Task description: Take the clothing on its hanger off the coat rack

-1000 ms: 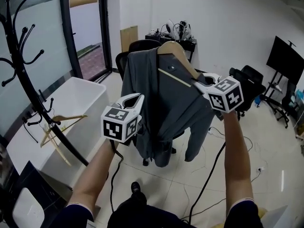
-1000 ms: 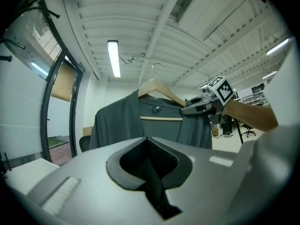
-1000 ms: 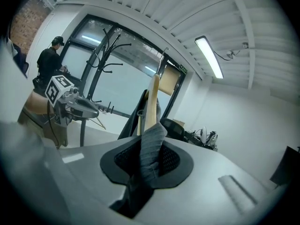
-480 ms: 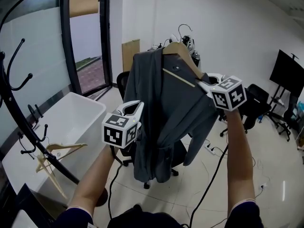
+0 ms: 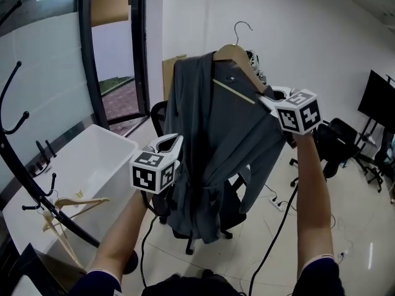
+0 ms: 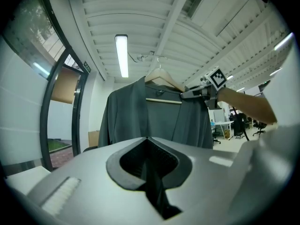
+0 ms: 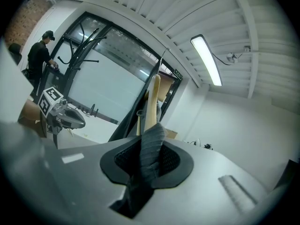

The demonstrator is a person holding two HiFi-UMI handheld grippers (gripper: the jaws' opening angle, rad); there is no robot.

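Right gripper (image 5: 265, 102): fingers (image 7: 201, 172) clamped on clothing (image 5: 216, 140) at the shoulder, over the hanger (image 5: 236, 54) end.
Left gripper (image 5: 173, 139): fingers closed, empty, at 7 o'clock of the clothing.
Hanger hook: free in air.
Coat rack (image 5: 74, 232): well apart, 8 o'clock.
Progress: removal looks done; set-down remains.

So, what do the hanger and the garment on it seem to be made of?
Hanger: seemingly pale wood, smooth, light tan with a slim crossbar; its hook looks like thin metal wire.
Garment: soft matte dark grey cloth, hanging in loose folds; fine ribs show in the right gripper view. Fibre unclear.
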